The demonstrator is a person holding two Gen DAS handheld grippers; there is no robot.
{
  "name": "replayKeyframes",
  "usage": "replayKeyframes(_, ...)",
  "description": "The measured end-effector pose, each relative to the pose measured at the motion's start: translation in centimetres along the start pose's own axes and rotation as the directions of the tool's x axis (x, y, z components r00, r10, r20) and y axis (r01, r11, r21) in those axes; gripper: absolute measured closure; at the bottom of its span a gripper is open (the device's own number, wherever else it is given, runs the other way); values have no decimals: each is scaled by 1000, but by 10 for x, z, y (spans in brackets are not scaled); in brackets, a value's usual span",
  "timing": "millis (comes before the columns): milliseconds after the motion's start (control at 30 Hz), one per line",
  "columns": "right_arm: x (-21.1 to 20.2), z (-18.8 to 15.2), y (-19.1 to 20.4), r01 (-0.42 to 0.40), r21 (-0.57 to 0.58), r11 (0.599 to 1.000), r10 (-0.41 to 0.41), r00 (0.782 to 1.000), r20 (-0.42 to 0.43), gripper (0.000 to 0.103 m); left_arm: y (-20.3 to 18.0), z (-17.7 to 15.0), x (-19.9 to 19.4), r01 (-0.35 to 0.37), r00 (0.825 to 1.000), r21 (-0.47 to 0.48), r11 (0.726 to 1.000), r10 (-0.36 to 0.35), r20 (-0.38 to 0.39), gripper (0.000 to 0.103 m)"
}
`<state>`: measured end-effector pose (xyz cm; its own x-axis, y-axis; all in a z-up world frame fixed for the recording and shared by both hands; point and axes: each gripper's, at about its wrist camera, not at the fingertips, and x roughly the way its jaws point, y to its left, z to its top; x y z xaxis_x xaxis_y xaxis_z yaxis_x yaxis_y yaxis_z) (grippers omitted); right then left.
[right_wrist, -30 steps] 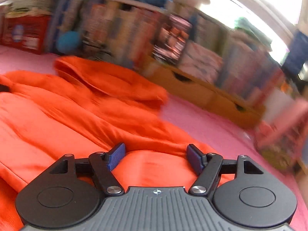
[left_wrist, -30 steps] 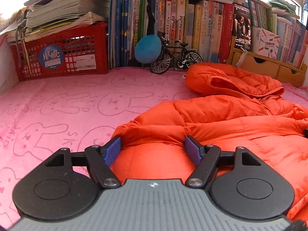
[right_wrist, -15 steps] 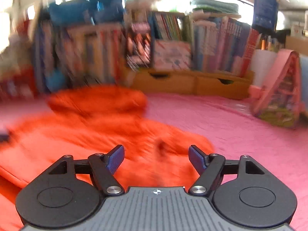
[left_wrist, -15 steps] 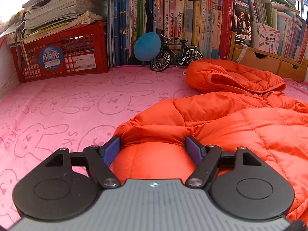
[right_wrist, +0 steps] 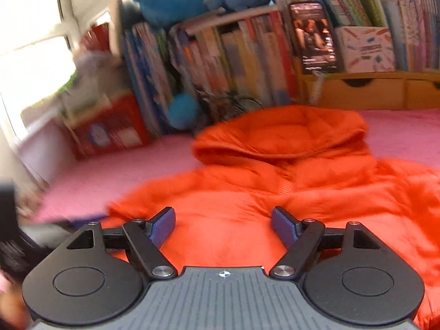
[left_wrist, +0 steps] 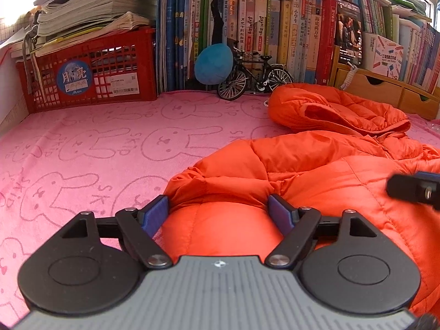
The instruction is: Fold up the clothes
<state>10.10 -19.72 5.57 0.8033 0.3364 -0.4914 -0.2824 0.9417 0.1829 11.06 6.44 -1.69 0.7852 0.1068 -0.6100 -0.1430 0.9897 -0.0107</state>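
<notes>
Two grippers stand released over the puffy orange hooded jacket [left_wrist: 330, 170] on the pink rabbit-print cloth [left_wrist: 96, 148]: the left gripper [left_wrist: 219, 209] straddles a sleeve bulge, the right gripper [right_wrist: 224, 221] hovers above its body. The red plastic crate's [left_wrist: 90, 77] sticker reads "Moon".

Your down jacket [left_wrist: 330, 170] lies spread on the rabbit-print blanket [left_wrist: 96, 148], its hood [left_wrist: 338, 110] toward the row of books [left_wrist: 275, 27] behind. A plastic crate [left_wrist: 90, 77] stands back left with stacked papers [left_wrist: 90, 8] on it. The model bicycle [left_wrist: 254, 78] stands between crate and hood, a plush ball [left_wrist: 214, 63] just behind it.
</notes>
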Motion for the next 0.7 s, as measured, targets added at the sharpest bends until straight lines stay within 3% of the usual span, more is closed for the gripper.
replayKeyframes(167,11,-16,-11,122,-28,992,-122,992,-19,25,2,0,1,4,1000,-10,1000,-4,-5,19)
replayKeyframes(300,-4,-27,-42,249,8,969,-249,969,1,28,1,0,1,5,1000,-9,1000,-5,-7,17)
replayKeyframes(400,-5,-35,-55,234,34,972,-234,972,-8,29,-1,0,1,-1,1000,5,1000,1,-6,16)
replayKeyframes(567,10,-36,-44,232,-37,972,-234,970,-68,22,0,0,2,-1,1000,0,1000,1,-14,15)
replayKeyframes(700,14,-35,-45,213,-27,977,-215,972,-93,21,-1,0,3,-4,1000,2,1000,4,-15,15)
